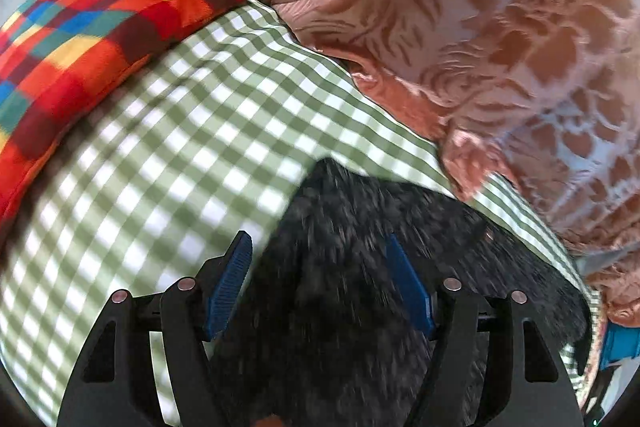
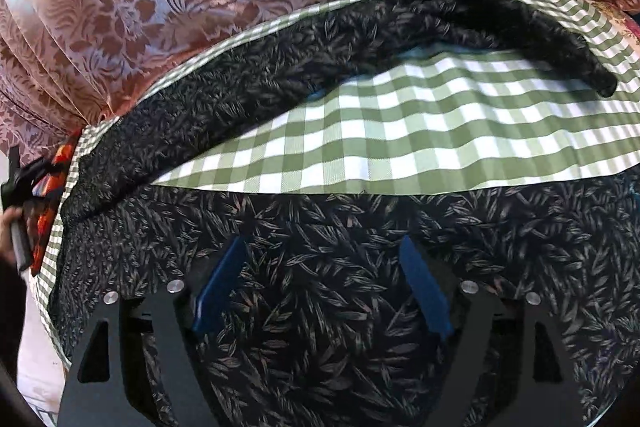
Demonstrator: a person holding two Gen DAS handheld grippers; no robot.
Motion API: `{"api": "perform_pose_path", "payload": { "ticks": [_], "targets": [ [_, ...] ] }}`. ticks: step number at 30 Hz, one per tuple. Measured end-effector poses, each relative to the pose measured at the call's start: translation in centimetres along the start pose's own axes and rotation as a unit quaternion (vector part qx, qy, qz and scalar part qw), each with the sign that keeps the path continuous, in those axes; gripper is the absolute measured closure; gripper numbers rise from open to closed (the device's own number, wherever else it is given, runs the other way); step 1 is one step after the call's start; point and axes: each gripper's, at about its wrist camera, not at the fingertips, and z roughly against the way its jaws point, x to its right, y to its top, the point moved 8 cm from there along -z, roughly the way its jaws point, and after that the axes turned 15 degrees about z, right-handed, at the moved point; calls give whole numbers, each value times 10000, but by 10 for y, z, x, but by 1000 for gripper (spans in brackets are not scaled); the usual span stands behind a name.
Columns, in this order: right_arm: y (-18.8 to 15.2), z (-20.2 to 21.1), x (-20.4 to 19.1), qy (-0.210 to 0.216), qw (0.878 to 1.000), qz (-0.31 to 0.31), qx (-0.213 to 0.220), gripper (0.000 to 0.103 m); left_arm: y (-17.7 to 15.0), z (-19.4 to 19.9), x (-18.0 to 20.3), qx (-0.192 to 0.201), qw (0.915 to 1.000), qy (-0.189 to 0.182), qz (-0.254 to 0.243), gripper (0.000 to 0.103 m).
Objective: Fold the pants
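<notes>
Right gripper (image 2: 322, 259) fingers spread above the pants (image 2: 304, 307), not touching.

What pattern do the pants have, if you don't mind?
Black with small brownish leaf prints on the pants, clearest in the right wrist view.

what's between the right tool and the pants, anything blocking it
Nothing visible. The right tool hangs open directly over the dark leaf-print pants, no other item between its fingers and the cloth. The green checked sheet lies bare beyond, and the pink floral blanket sits farther back.
</notes>
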Motion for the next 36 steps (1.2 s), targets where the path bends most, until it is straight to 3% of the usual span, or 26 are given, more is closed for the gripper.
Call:
{"api": "perform_pose_path", "payload": {
  "ticks": [7,9,11,12,14,17,20,23,26,29,36],
  "targets": [
    [-3,-8,-6,-129,9998,177,10,13,24,-49,14,-218,9986,385,-275,34],
    [-3,-11,-8,-213,9995,236,6,13,23,-60,18,-404,9980,319,-370,50],
    [-2,-12,-9,-237,9994,264,2,13,19,-60,27,-385,9967,305,-641,81],
    [-3,-11,-8,-229,9994,254,3,13,17,-56,32,-344,9964,219,-737,90],
    [-2,-11,-9,-227,9994,246,-10,13,12,-37,39,-52,9956,135,-929,92],
    [1,-9,-9,-179,9996,214,-40,14,3,5,49,352,9925,-307,-1127,93],
    [9,-4,-7,-38,9999,108,18,19,-17,58,56,761,9830,-853,-1436,93],
    [25,1,-10,246,9996,16,146,27,-53,108,62,1011,9675,-1500,-1765,94],
    [48,-1,-18,682,9974,-51,236,36,-91,140,57,990,9550,-1945,-2009,96],
    [74,-9,-28,1121,9932,-182,249,43,-123,152,47,918,9479,-2152,-2160,97],
    [138,-44,-51,2004,9765,-783,130,49,-168,155,6,616,9533,-2207,-1967,97]
  ]
}}
